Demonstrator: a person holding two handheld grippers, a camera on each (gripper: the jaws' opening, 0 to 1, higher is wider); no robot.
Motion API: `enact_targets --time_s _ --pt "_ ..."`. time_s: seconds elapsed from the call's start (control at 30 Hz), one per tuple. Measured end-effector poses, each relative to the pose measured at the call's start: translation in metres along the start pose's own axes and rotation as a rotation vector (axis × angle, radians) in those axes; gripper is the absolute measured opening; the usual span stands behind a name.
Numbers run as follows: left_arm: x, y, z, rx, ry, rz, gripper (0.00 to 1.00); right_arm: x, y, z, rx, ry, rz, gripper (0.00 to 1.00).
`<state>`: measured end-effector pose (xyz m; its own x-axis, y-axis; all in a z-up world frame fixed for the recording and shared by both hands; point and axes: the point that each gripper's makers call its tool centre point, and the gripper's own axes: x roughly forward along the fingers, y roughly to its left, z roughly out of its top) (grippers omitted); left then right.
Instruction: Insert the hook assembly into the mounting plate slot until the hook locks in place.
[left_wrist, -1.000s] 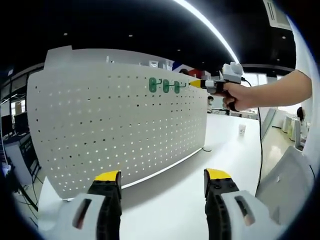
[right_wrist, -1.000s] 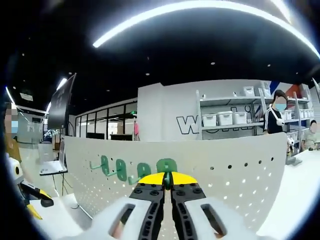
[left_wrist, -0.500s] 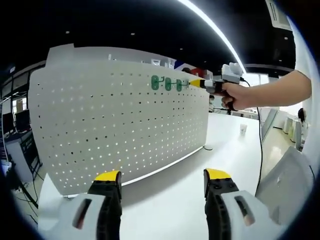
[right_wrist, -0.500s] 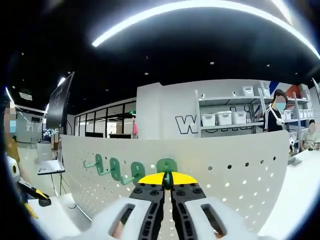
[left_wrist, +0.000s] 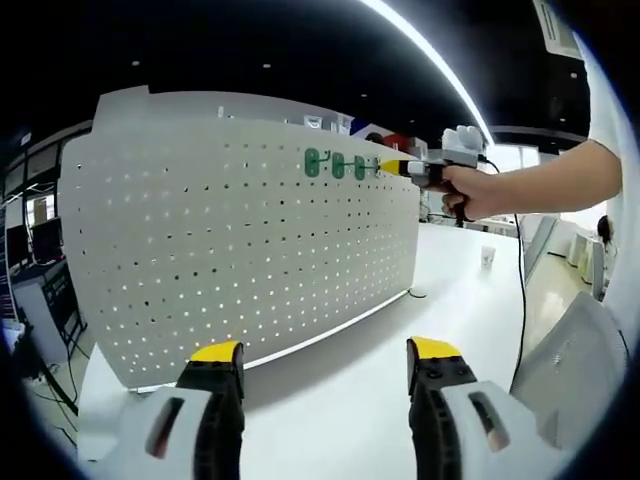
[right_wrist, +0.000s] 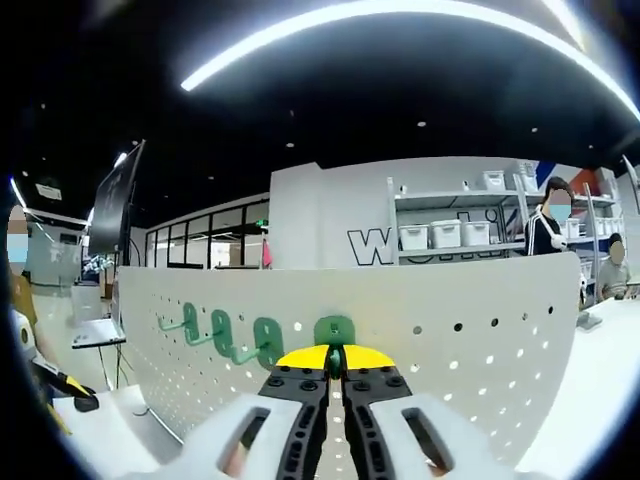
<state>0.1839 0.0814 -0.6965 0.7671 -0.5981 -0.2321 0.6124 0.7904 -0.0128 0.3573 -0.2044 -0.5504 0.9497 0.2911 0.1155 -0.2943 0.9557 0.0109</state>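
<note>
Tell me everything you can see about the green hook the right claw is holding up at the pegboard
The green hook with an oval base plate looks like glossy plastic or coated metal. Its base sits against the white perforated pegboard near the top edge, rightmost in a row with three similar green hooks. The right claw is shut on it, yellow tips pinched at its lower part. Whether it has locked in, I cannot tell.

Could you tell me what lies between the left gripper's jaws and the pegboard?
Bare white tabletop separates the left gripper from the pegboard, per the left gripper view.
</note>
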Motion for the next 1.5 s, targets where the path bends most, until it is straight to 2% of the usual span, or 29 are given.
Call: enact_targets --time_s 0.4,0.67,0.77,0.83,1.07,1.13,1.3,1.37,1.5 --pt "-0.001 0.0026 -0.0012 -0.003 0.004 0.005 0.67 0.0021 0.0016 -0.0022 -0.02 -0.008 -0.066 0.01" --pt "-0.0018 0.002 0.0 -0.001 0.002 0.003 0.67 0.0029 0.0013 -0.0028 0.004 -0.017 -0.137 0.01" --pt "-0.0025 0.0017 0.0007 0.0 0.001 0.002 0.66 0.0026 -0.0001 -0.0047 0.015 -0.044 -0.152 0.01" --pt "-0.0036 0.002 0.0011 0.002 0.0 0.003 0.66 0.0018 -0.0001 -0.0033 0.037 -0.052 -0.154 0.01" --pt "-0.0068 0.0058 -0.0008 -0.003 0.002 0.01 0.66 -0.0003 0.0003 0.0013 0.019 -0.075 -0.146 0.01" --pt "-0.0069 0.0054 -0.0009 -0.007 0.002 0.009 0.66 0.0018 0.001 -0.0023 0.012 -0.063 -0.145 0.01" --pt "-0.007 0.0044 -0.0007 -0.009 0.001 0.008 0.65 0.0014 0.0002 -0.004 0.007 -0.084 -0.152 0.01" --pt "-0.007 0.005 -0.0008 -0.007 0.002 0.009 0.65 0.002 -0.0003 -0.0033 0.027 -0.102 -0.156 0.01" --pt "-0.0072 0.0062 -0.0014 -0.013 0.001 0.012 0.65 0.0045 -0.0005 -0.004 0.041 -0.096 -0.165 0.01"
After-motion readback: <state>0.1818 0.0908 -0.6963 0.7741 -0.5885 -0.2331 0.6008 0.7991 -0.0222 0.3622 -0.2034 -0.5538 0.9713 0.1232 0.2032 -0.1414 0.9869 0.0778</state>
